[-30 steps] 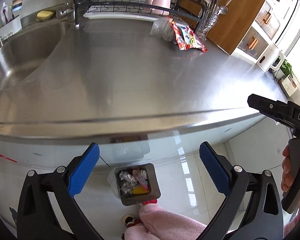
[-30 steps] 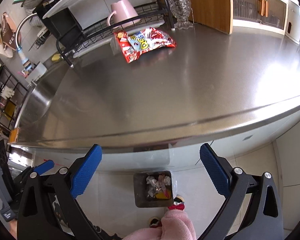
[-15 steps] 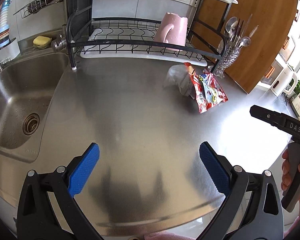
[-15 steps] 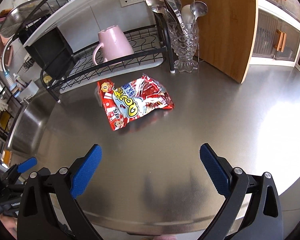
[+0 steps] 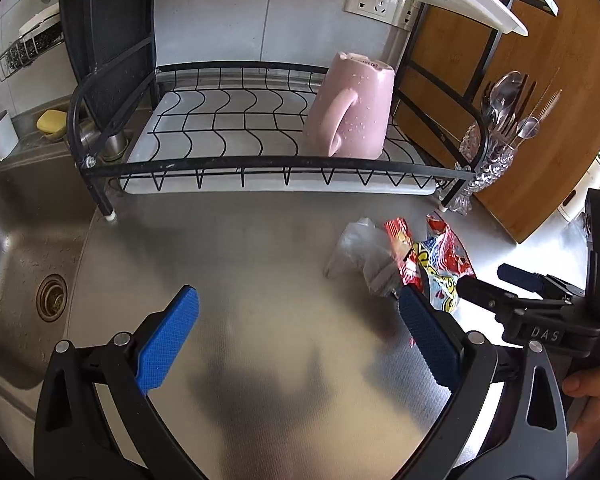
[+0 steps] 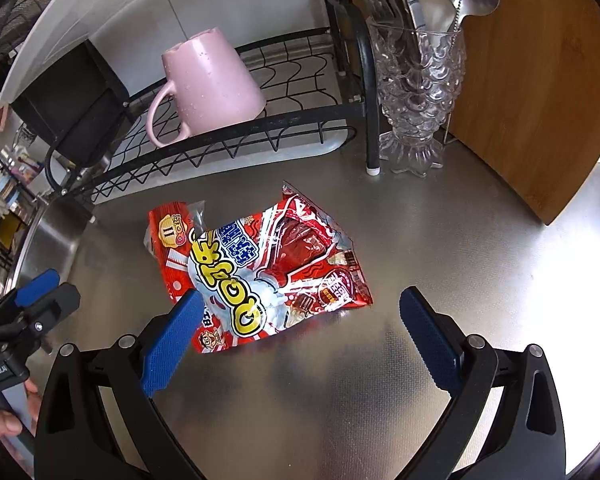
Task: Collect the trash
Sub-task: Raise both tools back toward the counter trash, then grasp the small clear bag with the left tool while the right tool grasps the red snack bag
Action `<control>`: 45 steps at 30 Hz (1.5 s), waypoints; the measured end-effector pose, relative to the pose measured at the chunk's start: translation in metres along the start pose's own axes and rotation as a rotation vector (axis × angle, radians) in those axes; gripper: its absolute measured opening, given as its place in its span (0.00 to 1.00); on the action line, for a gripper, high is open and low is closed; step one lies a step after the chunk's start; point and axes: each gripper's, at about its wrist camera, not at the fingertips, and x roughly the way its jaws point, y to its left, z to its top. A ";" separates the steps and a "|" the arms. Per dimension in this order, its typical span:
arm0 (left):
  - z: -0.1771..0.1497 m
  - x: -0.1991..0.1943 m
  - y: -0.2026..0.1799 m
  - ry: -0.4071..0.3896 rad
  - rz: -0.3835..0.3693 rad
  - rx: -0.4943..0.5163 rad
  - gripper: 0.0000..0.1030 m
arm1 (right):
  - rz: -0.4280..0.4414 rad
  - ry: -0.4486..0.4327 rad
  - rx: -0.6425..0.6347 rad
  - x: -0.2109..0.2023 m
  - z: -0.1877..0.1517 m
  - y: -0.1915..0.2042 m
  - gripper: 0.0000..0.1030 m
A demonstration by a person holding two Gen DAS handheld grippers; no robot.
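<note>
Right wrist view: the right gripper [image 6: 296, 322] is seen spread wide and empty above the red snack wrapper [image 6: 260, 272], which lies flat on the steel counter [image 6: 480, 280], its near edge just beside the left blue pad; a second ago the counter edge and a floor bin of trash were framed instead, so both tools have been brought up and forward over the worktop; the approach to the next piece is judged nearly done, with the closing on it not yet made. From the left wrist view the left gripper [image 5: 296, 330] is likewise held released, nothing between its pads; a crumpled clear plastic bag [image 5: 360, 254] is shown touching the wrapper's far side, a second item to be collected.

As to containers: the dish rack [image 6: 236, 148] holds an upturned pink mug [image 6: 208, 84], beaded with water; the glass fish-shaped holder [image 6: 418, 92] is filled with spoons and forks; the sink [image 5: 24, 248] is seen bare save its drain.
</note>
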 end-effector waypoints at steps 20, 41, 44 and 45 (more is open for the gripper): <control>0.040 0.076 -0.032 0.052 -0.061 0.053 0.86 | -0.094 0.029 -0.118 0.045 0.023 -0.005 0.49; -0.013 0.051 -0.041 0.124 -0.124 0.100 0.22 | 0.007 0.057 0.002 0.011 -0.026 -0.029 0.04; -0.035 0.026 -0.038 0.123 -0.133 0.099 0.20 | 0.012 0.053 0.010 -0.004 -0.043 -0.018 0.04; -0.043 0.016 -0.036 0.121 -0.134 0.101 0.20 | 0.019 0.051 0.014 -0.011 -0.050 -0.012 0.04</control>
